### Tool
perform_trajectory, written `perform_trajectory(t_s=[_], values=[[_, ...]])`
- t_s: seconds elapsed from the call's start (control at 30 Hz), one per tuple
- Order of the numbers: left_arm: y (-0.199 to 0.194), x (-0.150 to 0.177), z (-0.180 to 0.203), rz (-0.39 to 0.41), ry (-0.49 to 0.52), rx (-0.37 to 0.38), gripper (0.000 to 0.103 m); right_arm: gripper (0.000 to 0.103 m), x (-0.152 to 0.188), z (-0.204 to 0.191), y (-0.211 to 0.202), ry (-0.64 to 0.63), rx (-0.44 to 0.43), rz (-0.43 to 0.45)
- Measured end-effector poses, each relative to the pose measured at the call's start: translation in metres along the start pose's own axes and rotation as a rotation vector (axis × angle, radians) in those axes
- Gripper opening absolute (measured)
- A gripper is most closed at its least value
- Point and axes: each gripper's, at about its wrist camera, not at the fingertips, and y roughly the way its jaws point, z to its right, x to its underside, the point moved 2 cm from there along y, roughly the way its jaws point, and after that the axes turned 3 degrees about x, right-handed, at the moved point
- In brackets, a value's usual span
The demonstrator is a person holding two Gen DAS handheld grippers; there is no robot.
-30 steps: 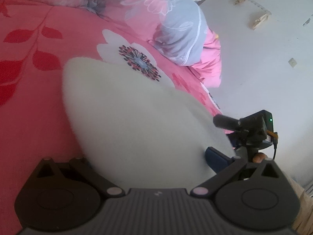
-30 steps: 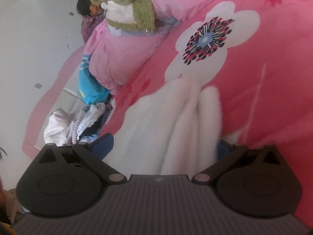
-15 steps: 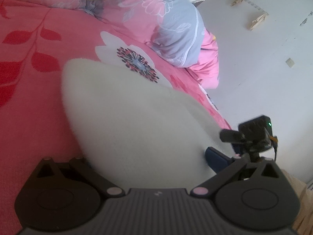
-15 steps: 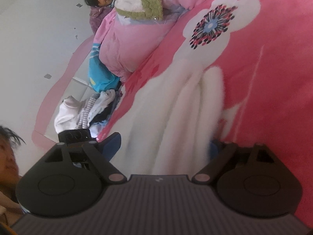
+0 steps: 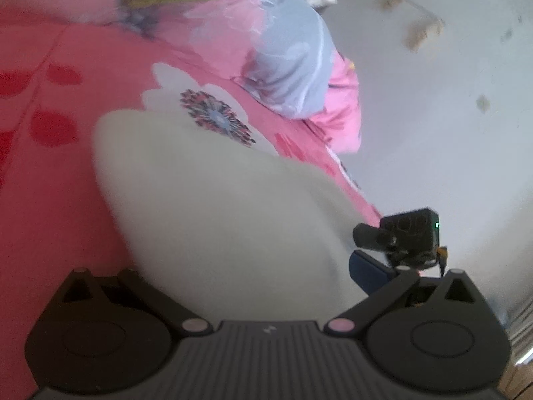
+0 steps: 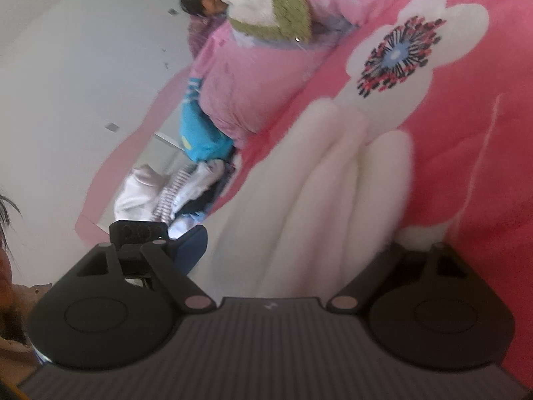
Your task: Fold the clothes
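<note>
a white fleecy garment (image 5: 213, 206) lies on a pink bedspread (image 5: 43, 200) printed with red leaves and a large white flower (image 5: 213, 116), filling the space ahead of both handheld grippers. in the left wrist view the left gripper (image 5: 253, 286) has the cloth bulging between its widely parted fingers; only the blue pad of one finger (image 5: 366, 270) shows, and whether the fingers pinch the fabric cannot be told. the right gripper (image 5: 396, 236) appears at the garment's far edge in that view. in the right wrist view the right gripper (image 6: 299, 256) faces the same garment (image 6: 326, 180), here gathered into long soft folds; one blue pad (image 6: 191, 246) shows at the left, the other is hidden by cloth, so its grip cannot be told either. the left gripper (image 6: 140, 233) sits just beyond that pad. a pink quilt (image 6: 246, 80) and a green fleece item (image 6: 283, 6) lie heaped beyond, with a pile of clothes (image 6: 173, 193) at the bed's edge. the pictures are blurred.
</note>
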Motion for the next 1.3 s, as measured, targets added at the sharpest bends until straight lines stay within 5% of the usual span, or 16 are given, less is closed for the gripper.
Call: perform_trajectory(t_s=[0.1,0.33,0.63,0.8,1.3], values=[[0.015,-0.008,-0.012,-0.067,-0.03,-0.004,0.103,0.086,-0.001,0.001,0.0,-0.007,-0.013,0.008],[0.016,-0.009,-0.023,-0.03,-0.042,0.035,0.103,0.084,-0.002,0.003,0.0,-0.023,-0.031,0.025],[0.011,-0.008,-0.008,-0.055,0.018,-0.042,0.096,0.067,-0.004,-0.012,0.011,-0.053,0.114,0.004],[0.0,-0.009,0.01,-0.056,0.071,-0.111,0.086,0.054,0.009,-0.05,0.004,-0.183,0.222,0.036],[-0.055,0.009,0.12,0.098,0.35,-0.292,0.062,0.046,0.048,-0.168,-0.021,-0.581,0.537,0.152]])
